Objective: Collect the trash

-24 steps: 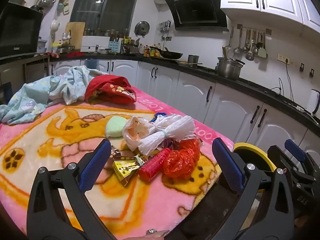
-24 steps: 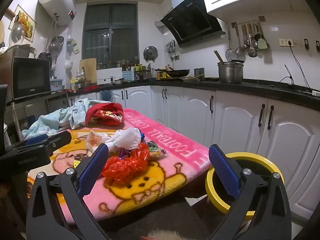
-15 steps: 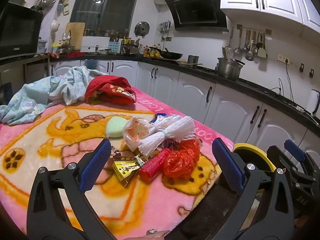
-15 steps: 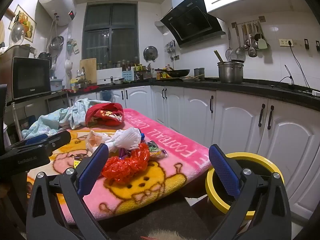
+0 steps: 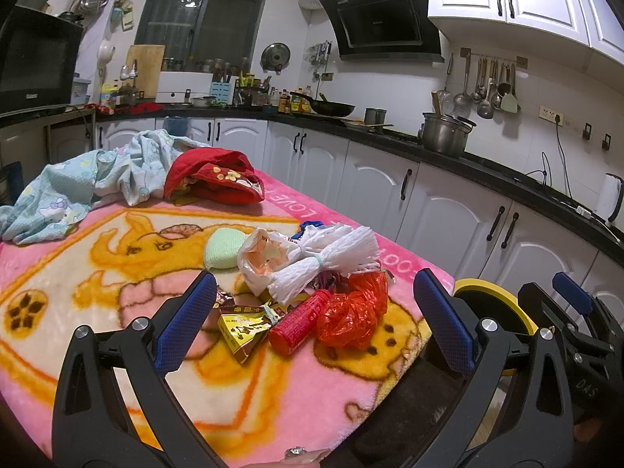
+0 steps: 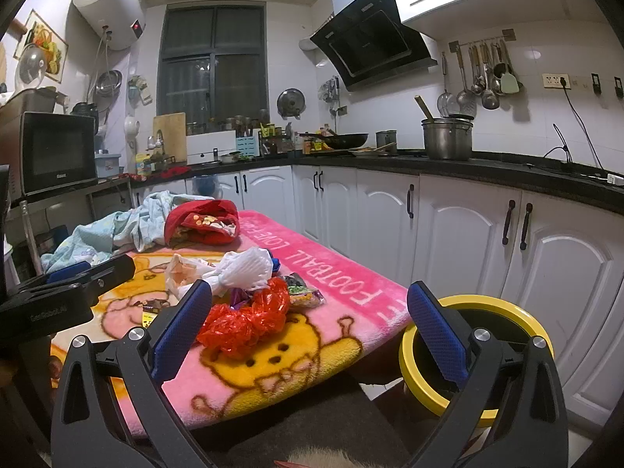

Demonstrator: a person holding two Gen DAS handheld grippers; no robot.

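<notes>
On my far left a crumpled pale-blue printed cloth lies at the back edge of the pink fleece blanket with yellow cartoon bears that covers the table, and just to its right sits a bunched red fabric item with small embroidered patches, the two touching. My left gripper hangs over the near part of the blanket with its blue-padded jaws spread wide and nothing between the pads; it grasps nothing. Framed between those jaws is the trash heap I am after: a gold and brown snack wrapper nearest the left pad, a pale-green round sponge farther back, a translucent white plastic bag against a bundle of white foam fruit netting, a red cylindrical tube lying on its side, and a crumpled red plastic bag touching the tube's right side. From the right wrist view, the same red bag sits just beside the left pad of my right gripper, whose jaws are also fully released and empty, held above the blanket's near right corner. A small green and purple snack packet rests to the right of the red bag. Past the table's right edge, on the floor beside the white cabinet doors, stands a round bin with a yellow rim, partly hidden behind my right pad.
</notes>
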